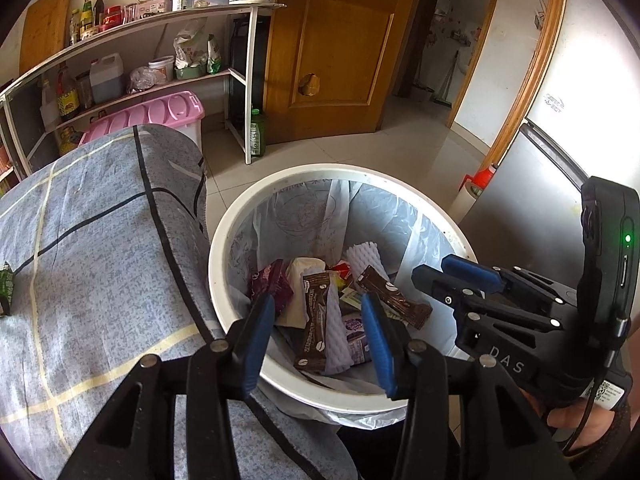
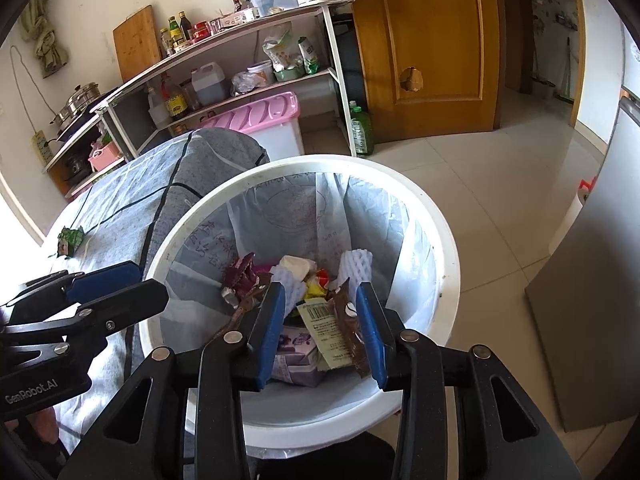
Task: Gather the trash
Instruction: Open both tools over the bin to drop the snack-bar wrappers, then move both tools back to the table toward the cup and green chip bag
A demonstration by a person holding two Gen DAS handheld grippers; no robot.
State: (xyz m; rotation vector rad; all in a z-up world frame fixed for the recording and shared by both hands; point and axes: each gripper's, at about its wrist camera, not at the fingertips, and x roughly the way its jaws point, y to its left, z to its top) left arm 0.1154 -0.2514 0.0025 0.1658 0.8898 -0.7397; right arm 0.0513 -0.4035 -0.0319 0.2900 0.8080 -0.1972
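Left wrist view: tabletop (image 1: 100, 240) butts against the bin (image 1: 224, 264) so trash drops straight over the edge. Bin is lined and already holds wrappers (image 1: 316, 312) and foam. Both grippers hang over the bin mouth, left gripper (image 1: 318, 336) and right gripper (image 2: 322, 328) each part open, nothing pinched. One green wrapper (image 2: 70, 240) sits on the tabletop, left of the bin. Floor right of the bin is clear; rim is the only snag.
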